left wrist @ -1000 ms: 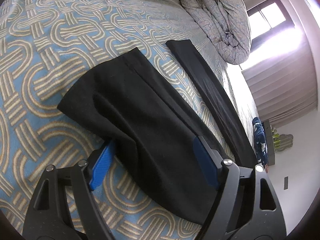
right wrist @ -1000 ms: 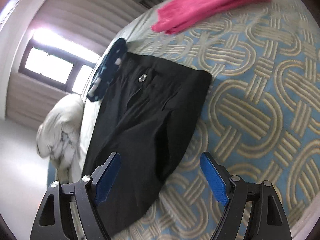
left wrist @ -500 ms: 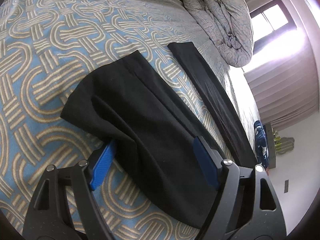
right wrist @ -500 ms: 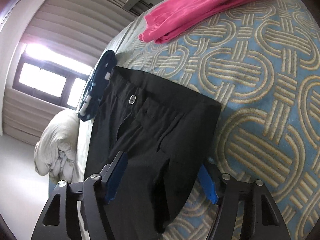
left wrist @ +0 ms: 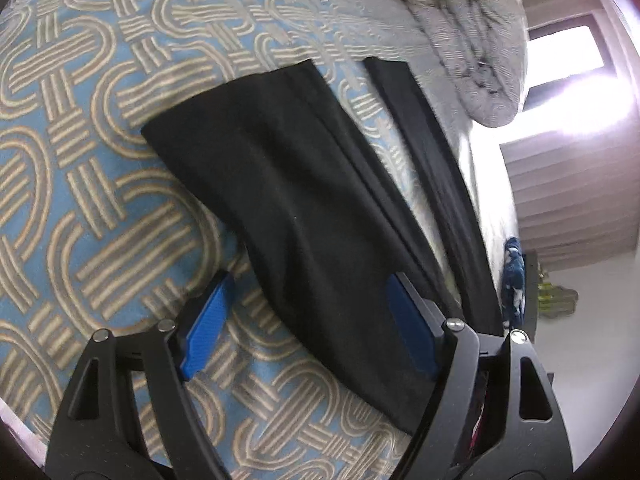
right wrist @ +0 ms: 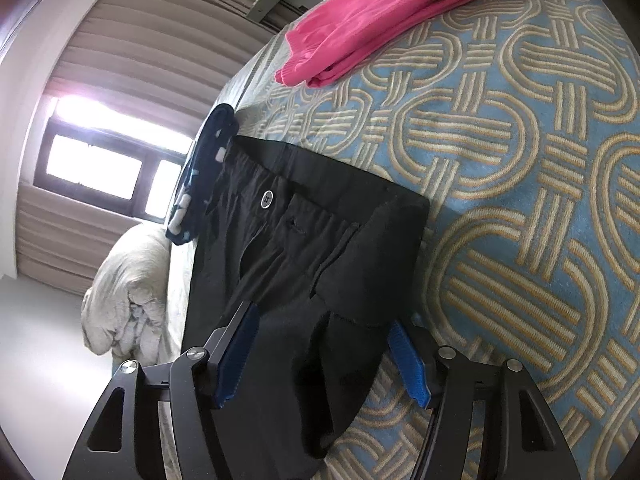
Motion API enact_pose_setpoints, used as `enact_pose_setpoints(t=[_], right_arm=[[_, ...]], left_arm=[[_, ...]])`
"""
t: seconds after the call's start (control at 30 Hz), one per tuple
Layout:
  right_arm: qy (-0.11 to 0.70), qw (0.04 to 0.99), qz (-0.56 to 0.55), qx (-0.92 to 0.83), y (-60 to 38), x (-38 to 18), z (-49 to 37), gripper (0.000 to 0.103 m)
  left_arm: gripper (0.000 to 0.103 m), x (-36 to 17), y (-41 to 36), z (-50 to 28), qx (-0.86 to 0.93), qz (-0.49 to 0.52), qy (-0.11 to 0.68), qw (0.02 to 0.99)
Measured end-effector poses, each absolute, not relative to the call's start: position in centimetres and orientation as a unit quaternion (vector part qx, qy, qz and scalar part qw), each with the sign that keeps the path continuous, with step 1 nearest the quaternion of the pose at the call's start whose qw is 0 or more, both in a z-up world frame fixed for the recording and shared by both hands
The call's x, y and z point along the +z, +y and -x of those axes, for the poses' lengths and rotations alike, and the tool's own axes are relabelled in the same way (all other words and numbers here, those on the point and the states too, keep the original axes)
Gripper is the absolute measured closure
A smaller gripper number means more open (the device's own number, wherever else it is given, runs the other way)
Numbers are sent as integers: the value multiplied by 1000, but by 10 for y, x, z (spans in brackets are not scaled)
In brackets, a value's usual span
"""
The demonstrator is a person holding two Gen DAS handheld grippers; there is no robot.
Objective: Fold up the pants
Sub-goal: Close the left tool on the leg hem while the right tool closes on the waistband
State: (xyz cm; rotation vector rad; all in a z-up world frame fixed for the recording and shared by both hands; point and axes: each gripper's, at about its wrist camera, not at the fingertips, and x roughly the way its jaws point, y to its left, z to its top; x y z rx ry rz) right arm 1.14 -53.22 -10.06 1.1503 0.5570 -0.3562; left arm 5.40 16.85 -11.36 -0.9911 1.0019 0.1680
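From the left wrist view I note the left gripper (left wrist: 308, 320) tilted down over the bed, its jaws standing wide. The left blue pad (left wrist: 206, 326) hangs over bare bedspread (left wrist: 80, 184), the right one over black cloth, and neither presses on anything. The black pants (left wrist: 288, 200) lie flat on the patterned cover, one leg running from between the jaws up and away ahead of the gripper, its hem at the far end; the second leg lies just to the right of it, a strip of cover showing between them. A rumpled grey duvet (left wrist: 472, 40) sits beyond, ahead and to the right. From the right wrist view, the right gripper (right wrist: 320, 348) stands over the waist end of the pants (right wrist: 304, 248), the button ahead of it. Its jaws have just been closing and now sit at a middling width, with a fold of black cloth between them. I cannot tell whether the pads bear on it. Ahead and right lies a pink garment (right wrist: 384, 12); ahead and left, beside the waistband, a dark blue patterned item (right wrist: 200, 176).
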Motion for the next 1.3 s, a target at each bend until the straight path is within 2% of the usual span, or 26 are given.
enact_pose_setpoints(t=[0.1,0.33,0.43,0.5,0.53,0.6,0.67,0.7,0.77,0.87,1.03,1.3], right_arm=[[257,787,-537,-163,-532,-101,-9,37],[255,785,-542,-156,-535,-103,-9,37],[257,787,-539,-155,-536,-103,-10,37],[259,790,-535,-153,-536,-102,-12,37],[259,791,-533,-152,-536,-102,-13,38],[263,791,-531,-156,-537,-102,-13,46],[263,788,-534,-160,-538,-105,-12,66],[264,785,-536,-161,-539,-107,-11,70],[261,781,-545,-158,-541,-111,-8,82],[253,783,-548,-151,-541,-110,-5,90],[241,794,-539,-149,-536,-96,-4,93],[234,795,-542,-143,-532,-81,-6,94]], left_arm=[[13,-115,168,-69,78,458,460,757],[14,-113,162,-94,89,438,454,771],[28,-111,162,-88,96,430,447,779],[46,-113,168,-83,101,437,440,778],[51,-115,172,-81,102,445,435,776],[75,-118,180,-77,103,459,425,773],[84,-122,185,-74,100,466,421,771],[88,-122,185,-73,96,465,421,772],[89,-120,185,-74,88,460,421,776],[91,-116,185,-73,80,455,419,782],[91,-108,187,-71,68,455,412,787],[91,-91,189,-79,41,454,405,793]])
